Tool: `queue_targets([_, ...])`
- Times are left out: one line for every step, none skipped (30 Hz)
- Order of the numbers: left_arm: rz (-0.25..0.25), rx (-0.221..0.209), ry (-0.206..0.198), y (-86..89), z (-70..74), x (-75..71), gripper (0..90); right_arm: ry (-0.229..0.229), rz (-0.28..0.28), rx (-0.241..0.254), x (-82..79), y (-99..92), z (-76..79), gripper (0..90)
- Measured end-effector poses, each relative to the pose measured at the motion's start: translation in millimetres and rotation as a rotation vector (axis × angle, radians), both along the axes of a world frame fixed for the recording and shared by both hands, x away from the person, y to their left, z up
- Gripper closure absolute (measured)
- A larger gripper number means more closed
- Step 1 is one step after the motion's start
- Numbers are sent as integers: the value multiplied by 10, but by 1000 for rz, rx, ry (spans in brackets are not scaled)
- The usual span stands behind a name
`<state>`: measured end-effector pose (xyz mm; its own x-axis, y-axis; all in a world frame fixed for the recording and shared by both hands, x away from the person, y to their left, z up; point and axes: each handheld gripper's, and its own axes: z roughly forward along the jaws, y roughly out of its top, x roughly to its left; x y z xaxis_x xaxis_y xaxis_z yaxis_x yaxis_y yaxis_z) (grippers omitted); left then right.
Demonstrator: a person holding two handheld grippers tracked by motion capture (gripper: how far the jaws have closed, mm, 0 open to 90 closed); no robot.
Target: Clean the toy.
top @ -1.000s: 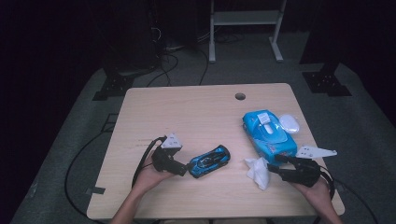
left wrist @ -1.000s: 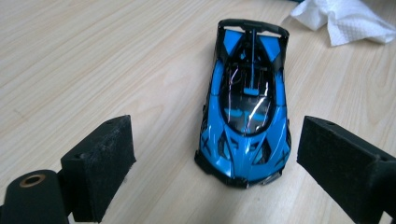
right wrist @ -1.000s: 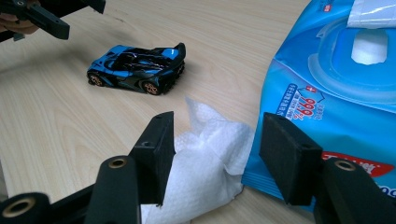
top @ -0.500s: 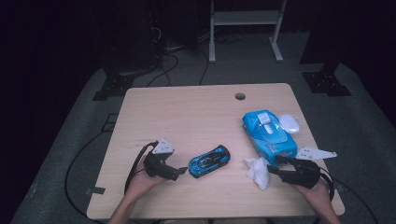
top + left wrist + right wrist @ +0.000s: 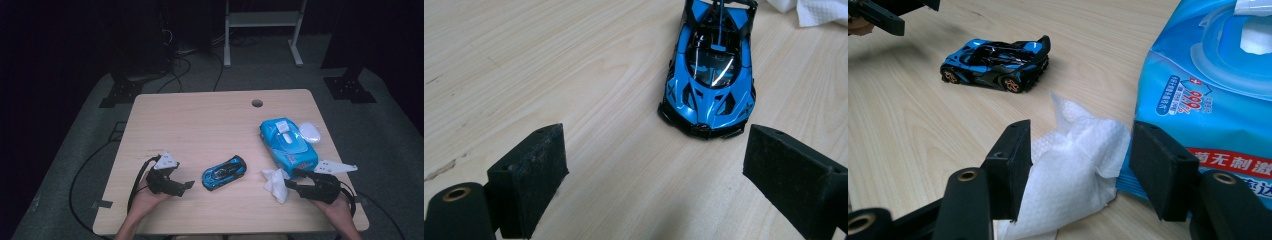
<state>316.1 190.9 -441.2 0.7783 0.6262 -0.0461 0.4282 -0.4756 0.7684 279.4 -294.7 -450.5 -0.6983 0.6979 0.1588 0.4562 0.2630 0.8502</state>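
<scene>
A blue and black toy car (image 5: 224,172) (image 5: 711,85) (image 5: 995,59) lies near the middle of the table's front half. My left gripper (image 5: 186,185) (image 5: 656,150) is open just left of it, jaws pointing at the car's nose, with nothing between them. A crumpled white wipe (image 5: 275,183) (image 5: 1073,170) lies right of the car. My right gripper (image 5: 292,181) (image 5: 1087,150) has the wipe between its jaws, which have just been opening; the pads stand beside the wipe without pinching it.
A blue pack of wet wipes (image 5: 287,142) (image 5: 1208,85) with its lid flipped up lies just beyond and beside the right gripper. A white oval object (image 5: 310,132) sits at its right. The wooden table (image 5: 200,125) has a cable hole (image 5: 257,103) at the back.
My left gripper has drawn back to the left, away from the car it stood against. The right gripper's jaws have spread slightly around the wipe.
</scene>
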Motion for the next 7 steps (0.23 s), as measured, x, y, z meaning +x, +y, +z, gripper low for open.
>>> queue_targets([1, 2, 1, 17, -7, 1, 98, 2, -2, 1, 1, 2, -7, 410])
queue_targets([1, 2, 1, 17, -7, 1, 96, 3, -2, 0, 5, 3, -14, 410])
queue_targets([12, -9, 5, 43, -26, 1, 96, 4, -2, 0, 9, 6, -21, 410])
queue_targets([15, -12, 8, 51, -34, 2, 96, 5, -1, -2, 12, 9, -25, 410])
queue_targets([16, -4, 6, 61, -37, 4, 95, 3, 0, -5, 14, 13, -29, 410])
queue_targets([21, -11, 7, 67, -39, 4, 92, 1, 0, -6, 16, 16, -32, 410])
queue_targets([25, -20, 7, 75, -39, 6, 92, 0, 0, -6, 17, 17, -35, 410])
